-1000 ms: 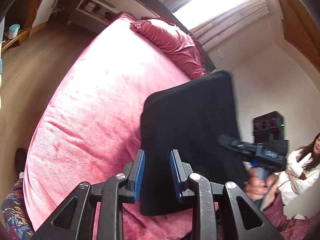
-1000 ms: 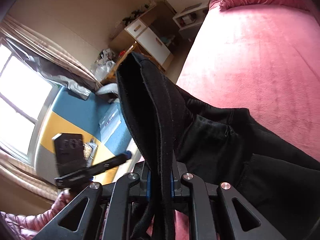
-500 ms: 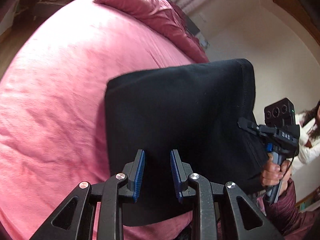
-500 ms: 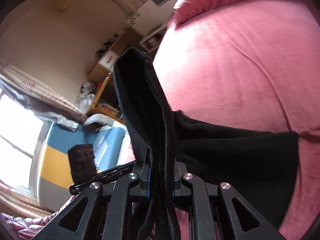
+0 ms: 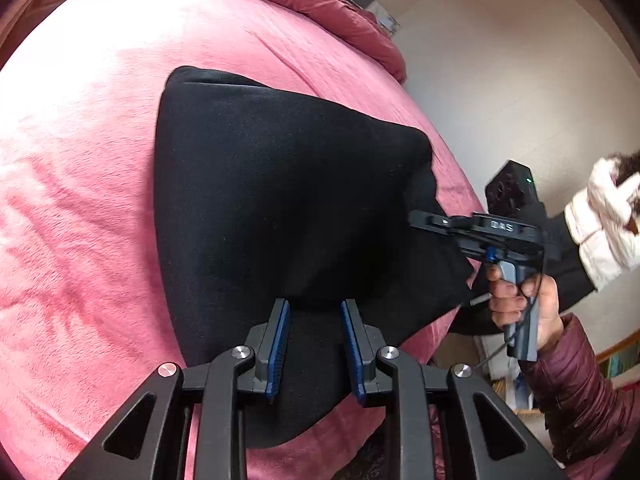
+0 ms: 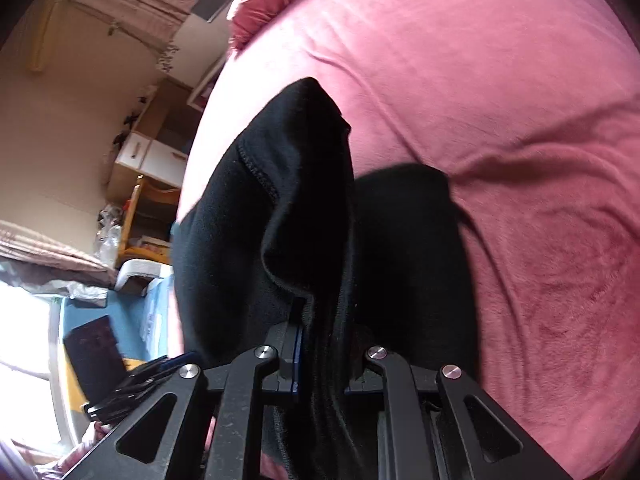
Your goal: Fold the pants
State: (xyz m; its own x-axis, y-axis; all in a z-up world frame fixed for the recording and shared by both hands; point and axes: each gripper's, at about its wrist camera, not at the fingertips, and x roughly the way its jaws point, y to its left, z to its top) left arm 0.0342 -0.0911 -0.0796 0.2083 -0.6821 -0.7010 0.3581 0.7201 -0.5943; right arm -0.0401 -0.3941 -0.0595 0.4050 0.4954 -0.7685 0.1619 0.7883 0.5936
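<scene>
The black pants (image 5: pixel 280 208) lie folded over on the pink bed (image 5: pixel 80 200), their right edge lifted. My left gripper (image 5: pixel 314 344) is open just above the near end of the pants, its blue pads apart with nothing clamped between them. My right gripper (image 6: pixel 322 354) is shut on a thick fold of the pants (image 6: pixel 288 208) and holds it up off the bed. It also shows in the left wrist view (image 5: pixel 476 232), gripping the pants' right edge.
Rumpled pink bedding (image 5: pixel 328 4) lies at the head of the bed. A person in a white jacket (image 5: pixel 600 220) is at the right. Wooden cabinets and shelves (image 6: pixel 152 160) stand beyond the bed's far side, with a blue and yellow surface (image 6: pixel 100 340) by the window.
Both grippers have tilted down toward the bed. The right gripper has lowered the held fold onto the rest of the pants. The left gripper stays open.
</scene>
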